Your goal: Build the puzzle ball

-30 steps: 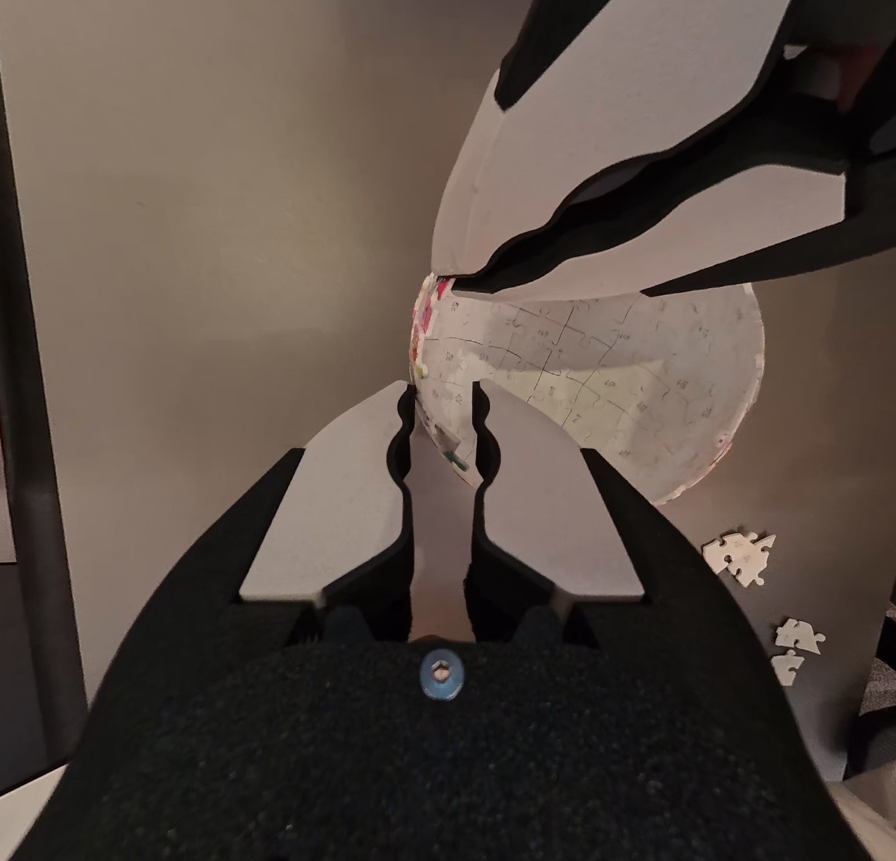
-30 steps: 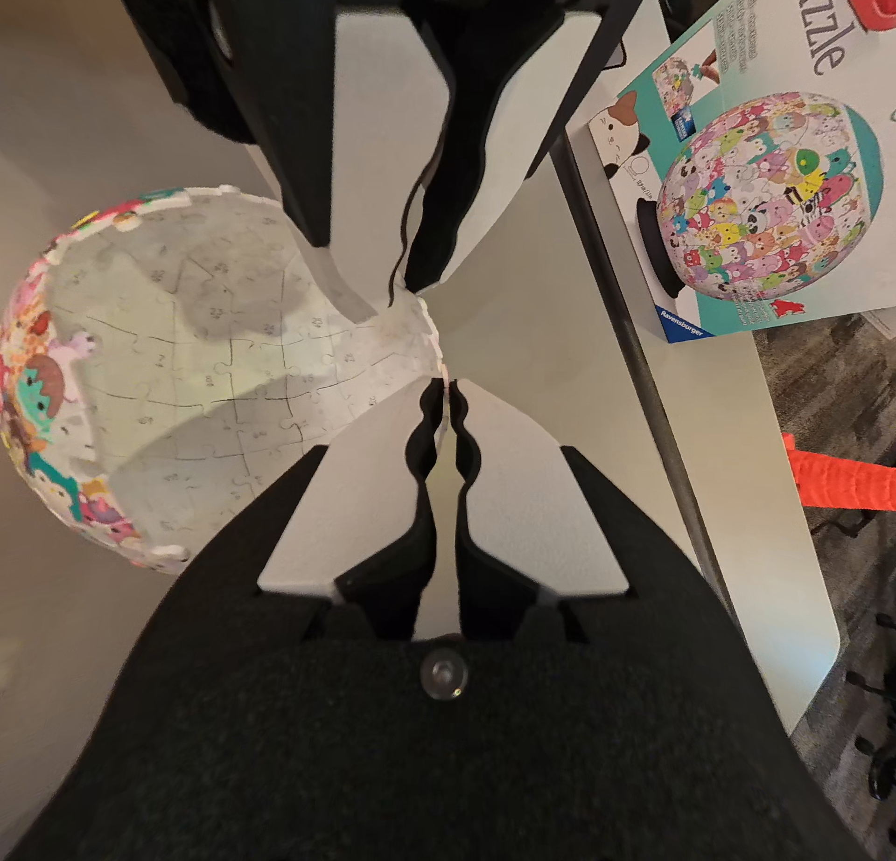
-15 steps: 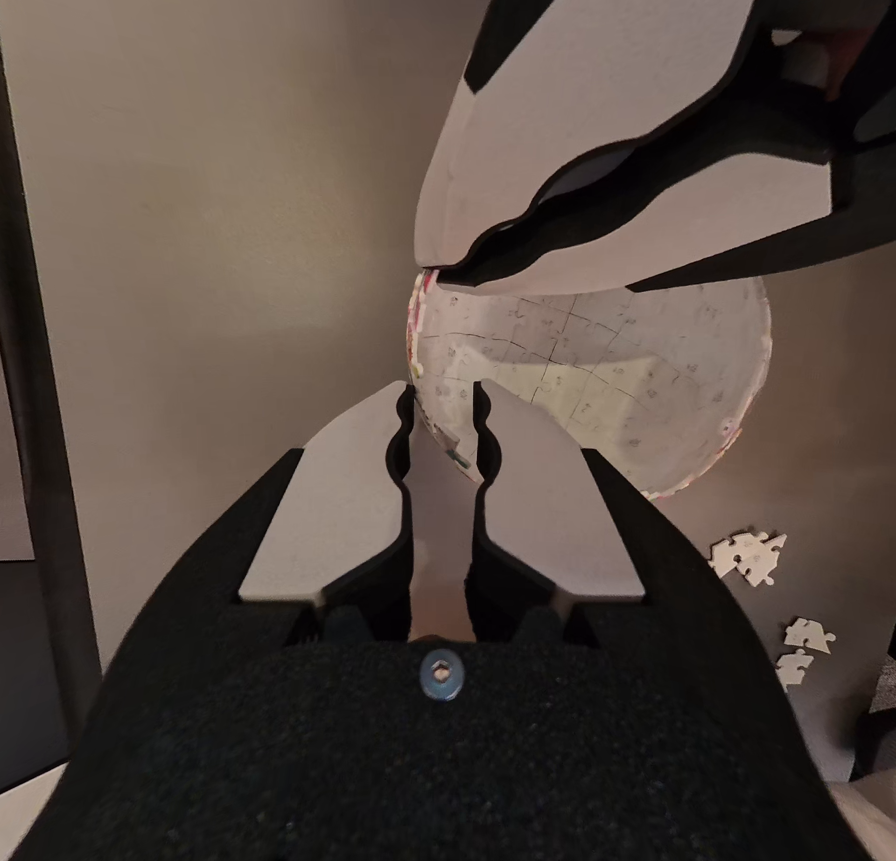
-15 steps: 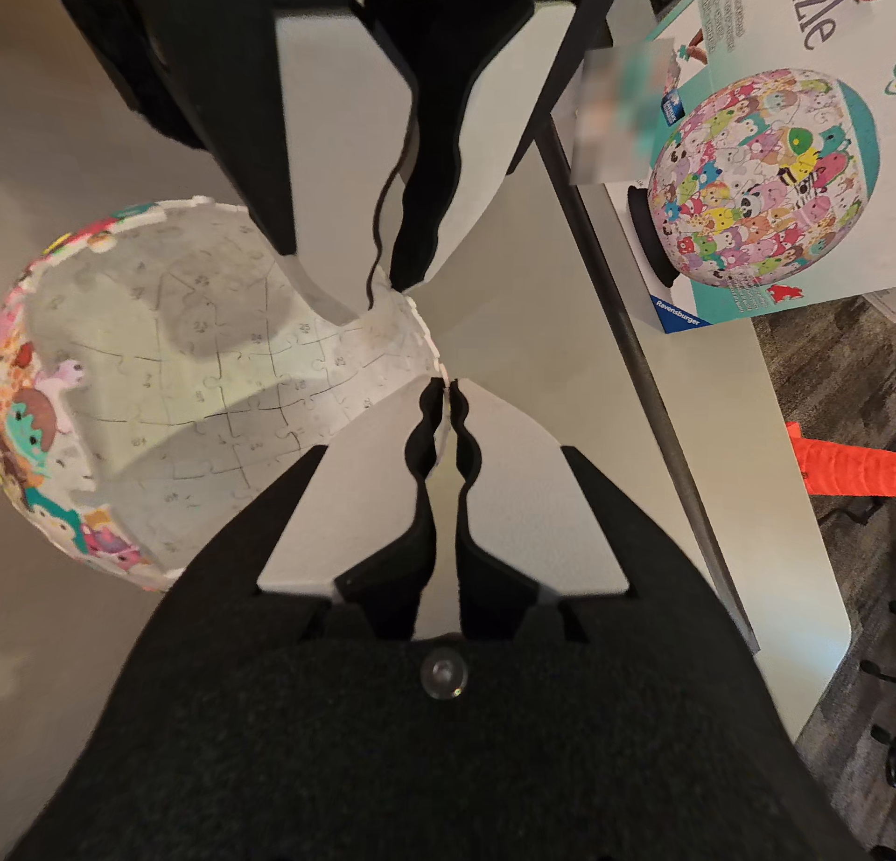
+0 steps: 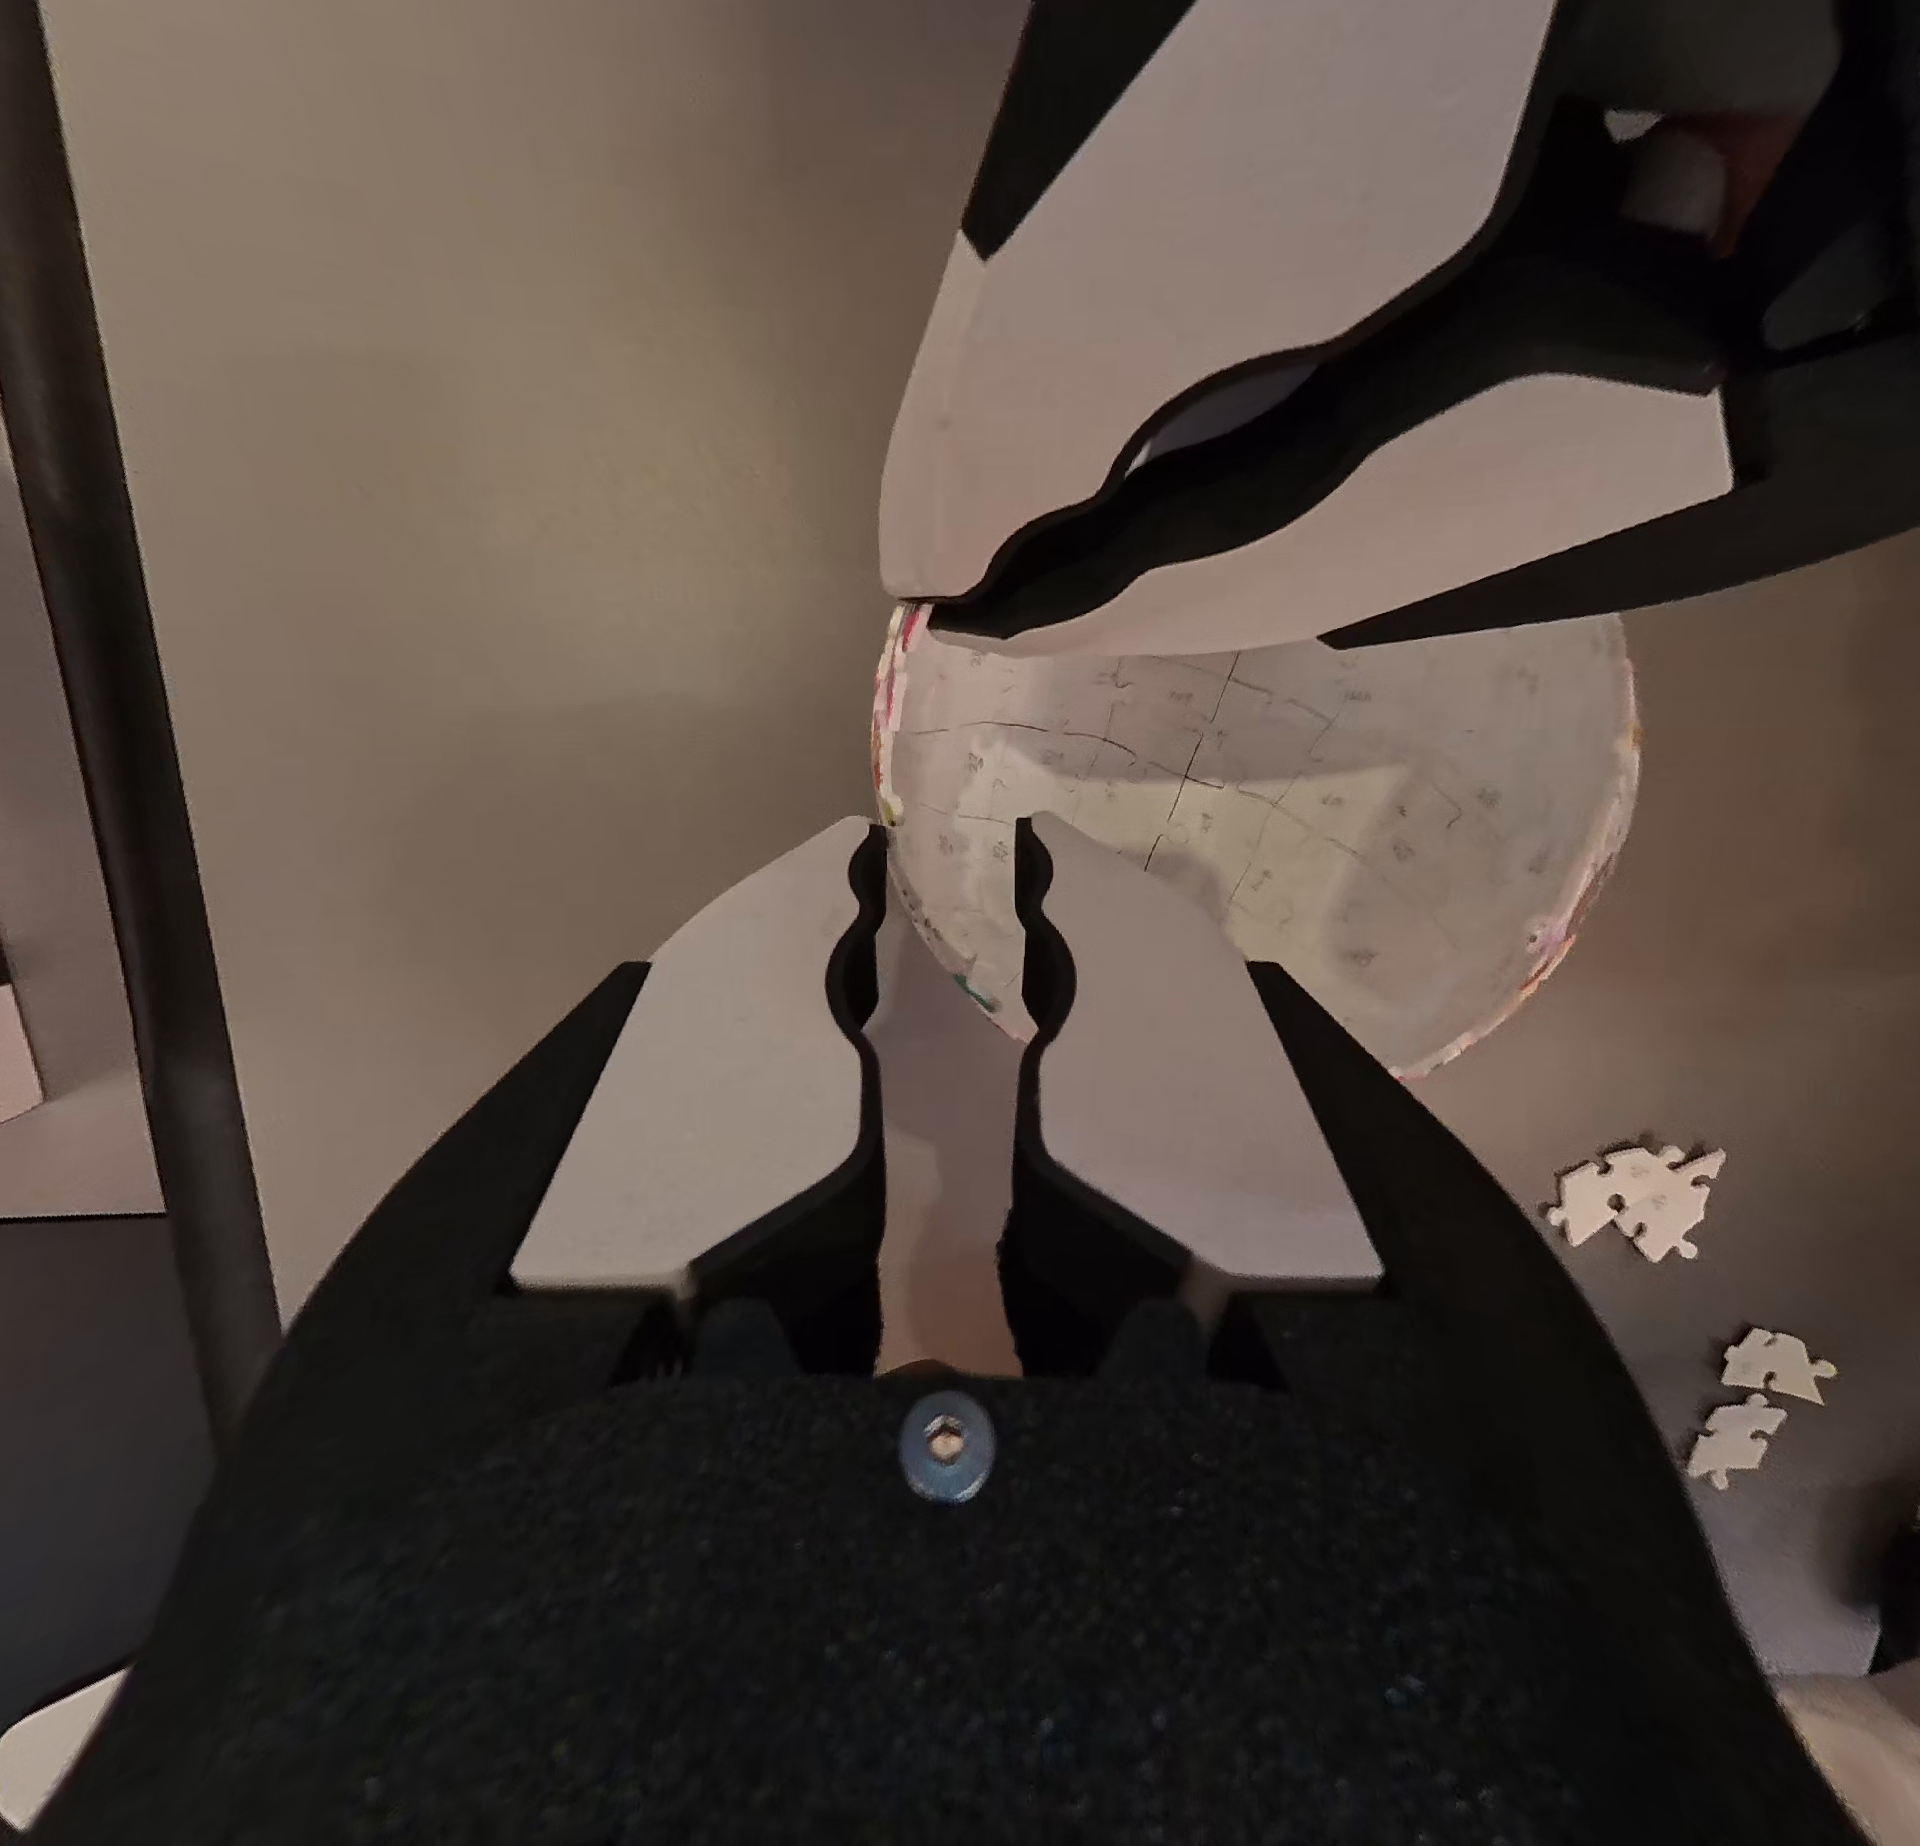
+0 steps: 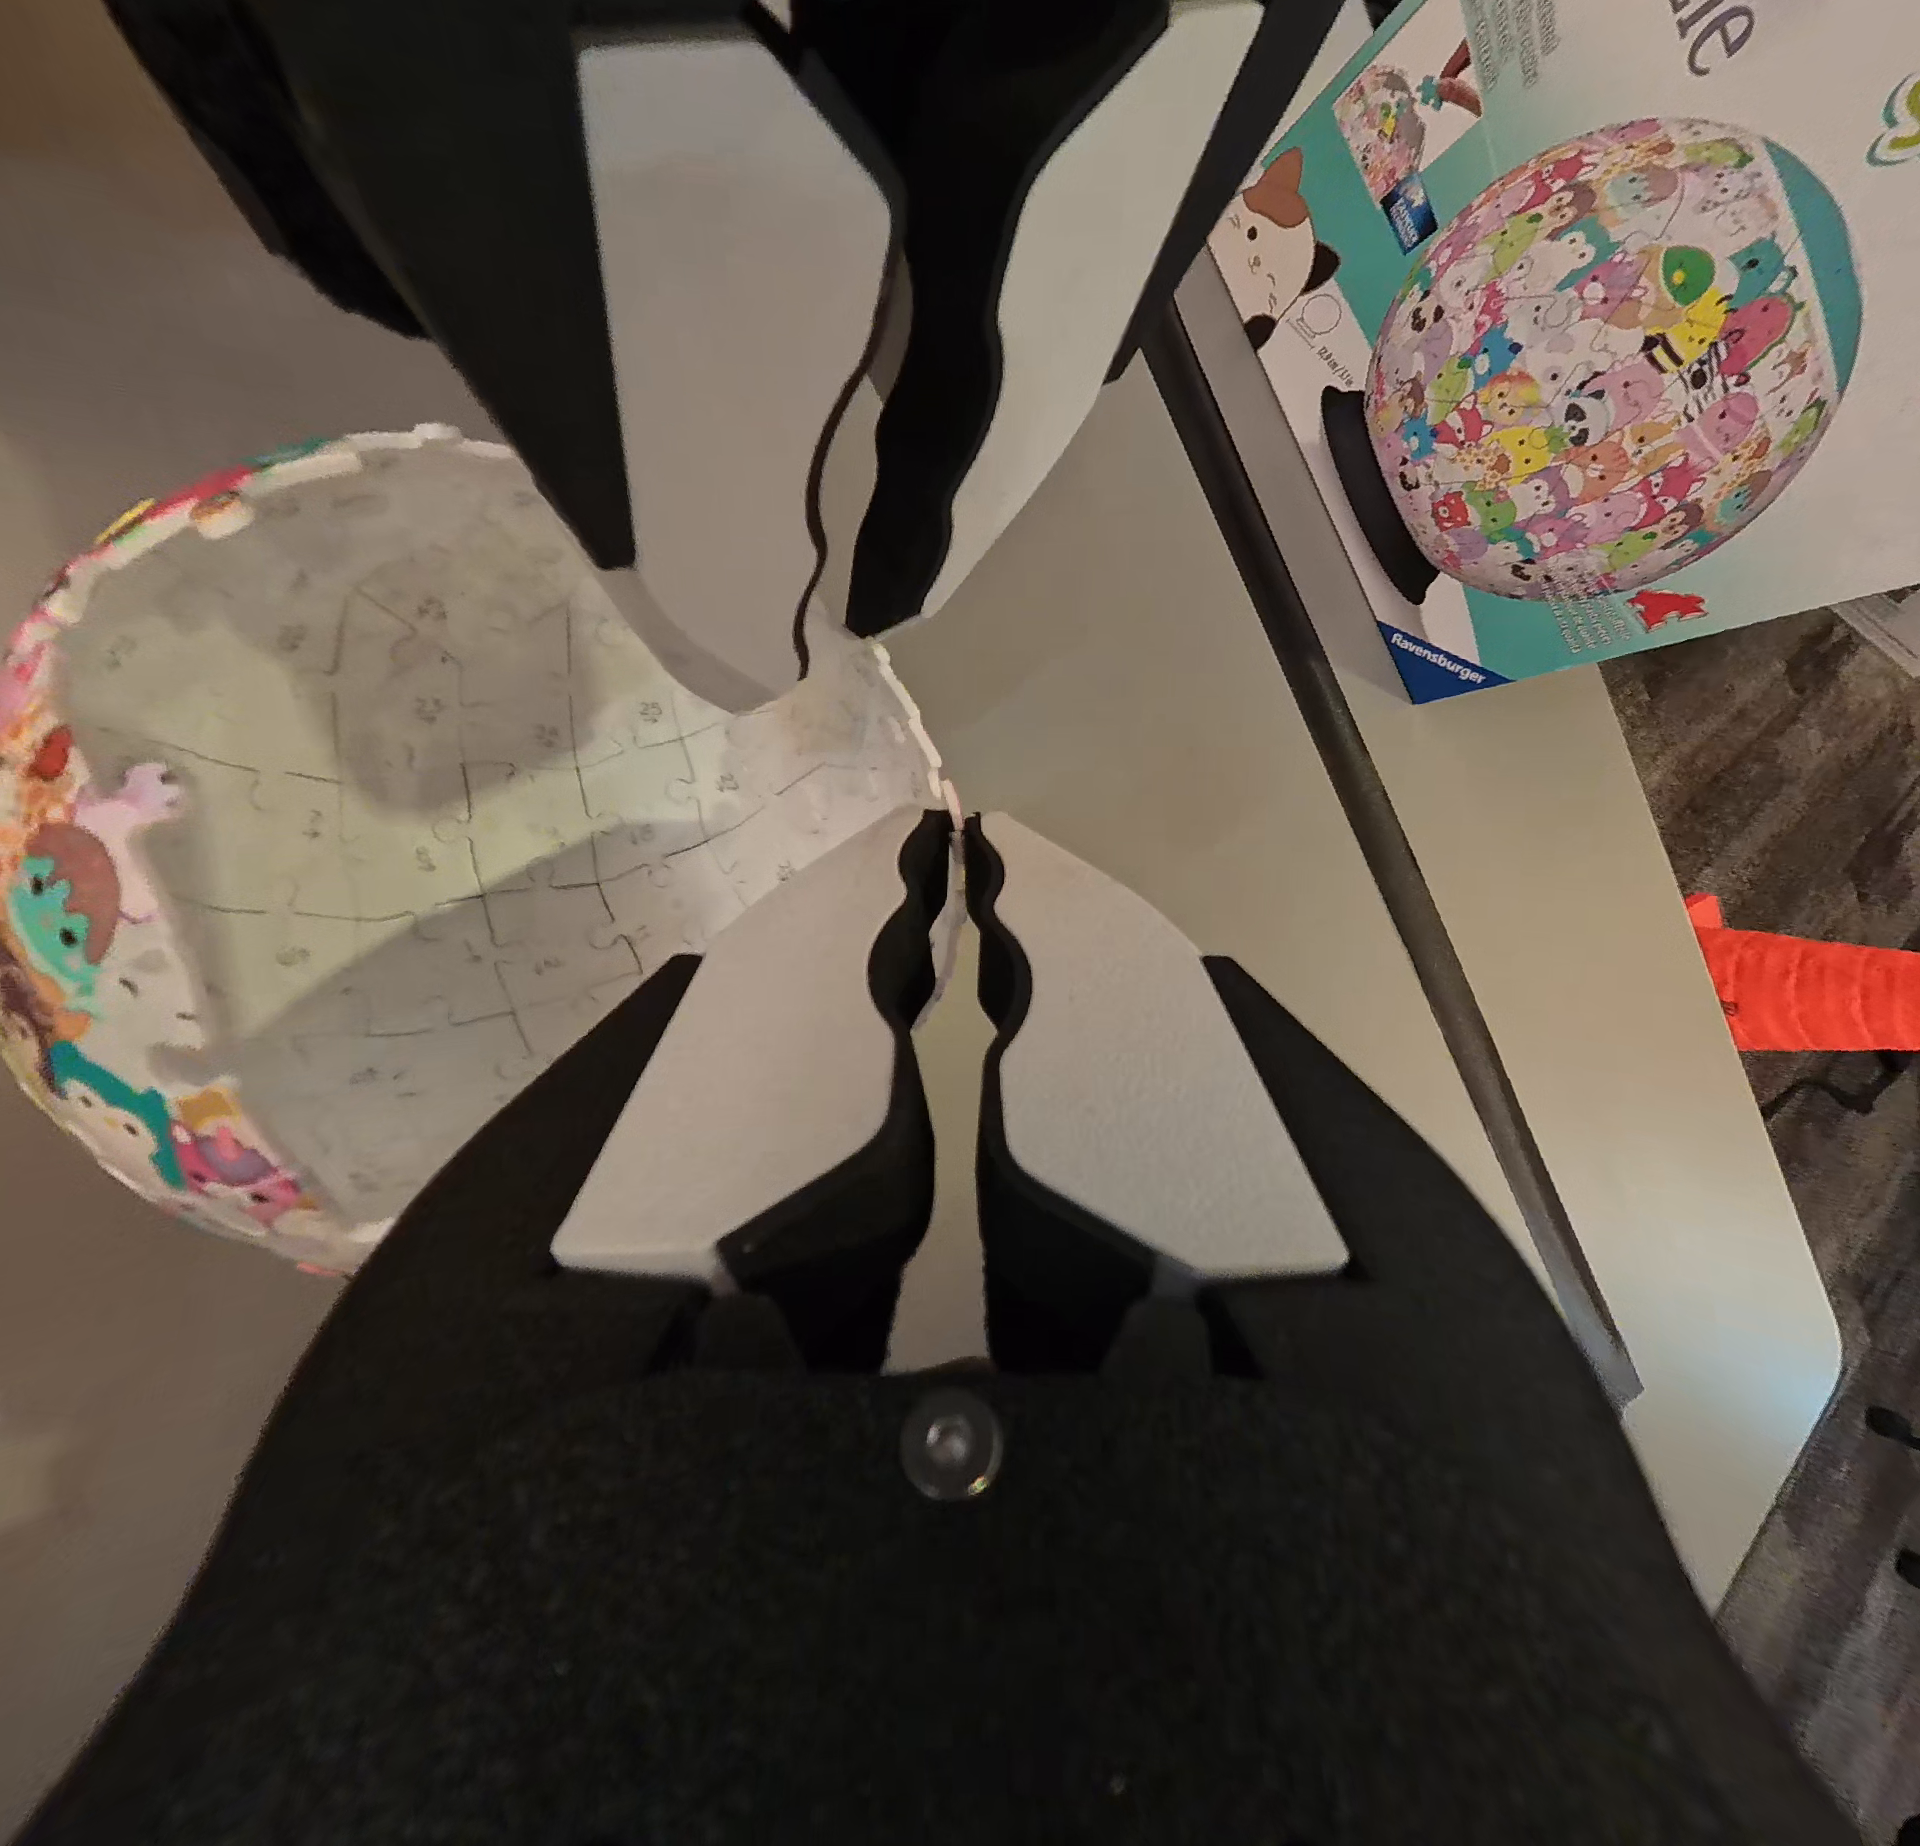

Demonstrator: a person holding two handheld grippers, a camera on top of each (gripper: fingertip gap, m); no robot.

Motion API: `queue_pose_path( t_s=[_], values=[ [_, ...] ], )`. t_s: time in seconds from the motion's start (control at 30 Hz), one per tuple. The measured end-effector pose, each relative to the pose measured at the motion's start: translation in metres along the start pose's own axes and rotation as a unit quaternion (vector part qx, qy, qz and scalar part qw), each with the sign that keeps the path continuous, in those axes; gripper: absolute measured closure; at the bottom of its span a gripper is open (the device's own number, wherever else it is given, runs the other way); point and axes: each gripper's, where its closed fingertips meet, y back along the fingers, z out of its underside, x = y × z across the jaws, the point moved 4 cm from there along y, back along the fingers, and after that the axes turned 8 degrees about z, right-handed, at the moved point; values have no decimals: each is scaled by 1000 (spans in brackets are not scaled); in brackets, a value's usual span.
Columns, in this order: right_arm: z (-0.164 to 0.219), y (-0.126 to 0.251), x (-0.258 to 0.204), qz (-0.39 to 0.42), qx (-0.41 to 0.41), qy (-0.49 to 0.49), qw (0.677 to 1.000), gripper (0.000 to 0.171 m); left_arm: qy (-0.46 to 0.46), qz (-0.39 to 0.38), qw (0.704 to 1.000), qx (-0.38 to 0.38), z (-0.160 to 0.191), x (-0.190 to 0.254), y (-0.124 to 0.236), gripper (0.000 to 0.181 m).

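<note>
The half-built puzzle ball (image 5: pixel 1299 809) is an open shell, white inside with colourful cartoon print outside (image 6: pixel 62 913). It is held above the beige table (image 5: pixel 468 446). My left gripper (image 5: pixel 951 835) is shut on the shell's rim at its near left edge. It also shows in the right wrist view (image 6: pixel 826 643), coming in from the top. My right gripper (image 6: pixel 958 830) is shut on the same rim a short way along. In the left wrist view it (image 5: pixel 920 601) comes in from the upper right. The two grips sit close together.
Three loose white puzzle pieces (image 5: pixel 1631 1199) (image 5: pixel 1777 1365) (image 5: pixel 1730 1443) lie face down on the table to the right. The puzzle box (image 6: pixel 1558 342) lies on a white table past a dark metal bar (image 6: pixel 1351 757). An orange object (image 6: pixel 1818 986) lies on the floor. My two grippers' fingertips are within a few centimetres of each other.
The ball and both grippers have shifted and turned slightly together. Both grips on the rim are unchanged.
</note>
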Motion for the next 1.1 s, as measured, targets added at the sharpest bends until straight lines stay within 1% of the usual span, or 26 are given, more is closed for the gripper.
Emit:
queue_pose_path(
  t_s=[0.17,0.47,0.73,0.97,1.1],
  values=[
    [0,-2,2,13,8,3,1000,168,1,0,1000,0,-1,-1,0,158],
    [0,-3,3,7,10,16,1000,168,1,4,1000,3,1,-1,0,158],
    [0,-3,2,5,13,24,1000,168,22,36,998,44,2,-3,7,158],
    [1,-4,4,8,7,18,1000,168,14,29,999,41,0,-6,5,158],
    [3,-4,6,6,5,11,1000,168,1,43,999,32,-5,-7,4,157]
  ],
)
